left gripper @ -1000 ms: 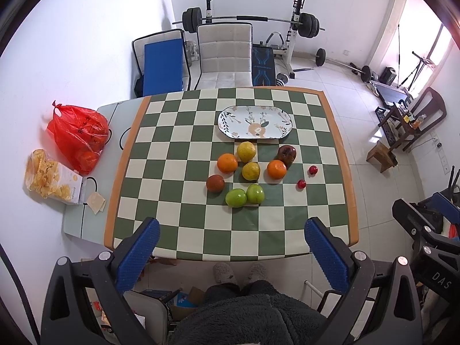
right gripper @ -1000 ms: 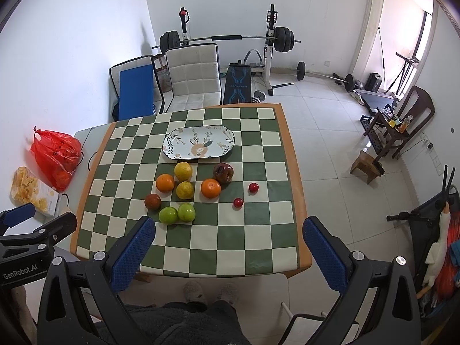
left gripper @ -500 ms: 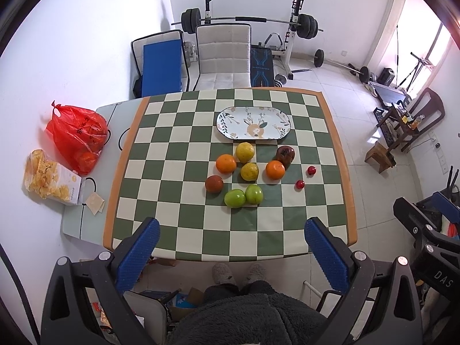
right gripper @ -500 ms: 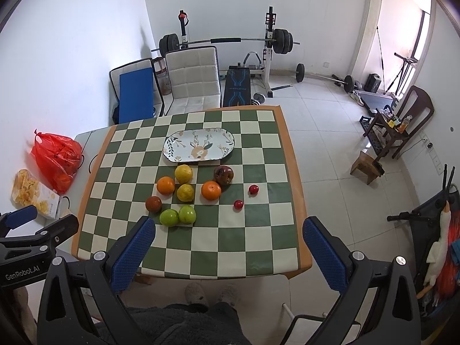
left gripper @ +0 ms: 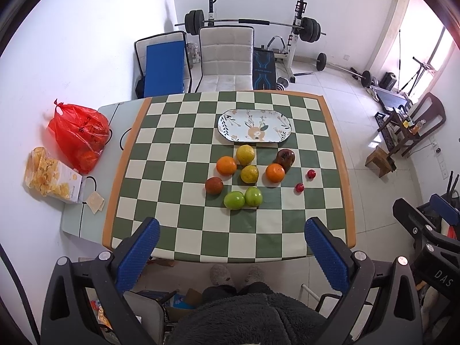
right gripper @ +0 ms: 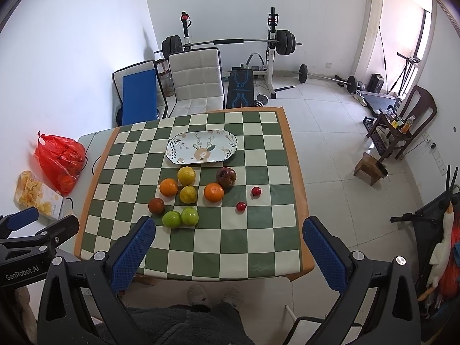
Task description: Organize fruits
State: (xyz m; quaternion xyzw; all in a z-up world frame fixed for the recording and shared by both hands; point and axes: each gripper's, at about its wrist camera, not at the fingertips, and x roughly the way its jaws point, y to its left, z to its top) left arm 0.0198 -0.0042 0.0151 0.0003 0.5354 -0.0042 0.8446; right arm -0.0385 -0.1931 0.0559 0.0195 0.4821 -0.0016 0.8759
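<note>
Several fruits lie in a cluster on the green-and-white checkered table (left gripper: 172, 149) (right gripper: 258, 247): two oranges (left gripper: 226, 165) (left gripper: 275, 172), two yellow citrus (left gripper: 245, 154) (left gripper: 249, 173), two green apples (left gripper: 234, 200) (left gripper: 253, 196), a dark red apple (left gripper: 285, 157), a brown fruit (left gripper: 214, 185) and two small red fruits (left gripper: 311, 174) (left gripper: 299, 187). An empty oval floral plate (left gripper: 254, 126) (right gripper: 202, 147) sits behind them. My left gripper (left gripper: 231, 247) and right gripper (right gripper: 228, 247) are both open, held high over the table's near edge, holding nothing.
A red plastic bag (left gripper: 79, 135) and a snack box (left gripper: 51, 175) rest on a grey side table at the left. Two chairs (left gripper: 225, 57) and a barbell rack stand behind the table. The person's legs and slippers (left gripper: 234, 276) are at the near edge.
Both views have shifted slightly, with the table and fruits a little lower and farther right in the right wrist view. No fruit has moved; both grippers stay open.
</note>
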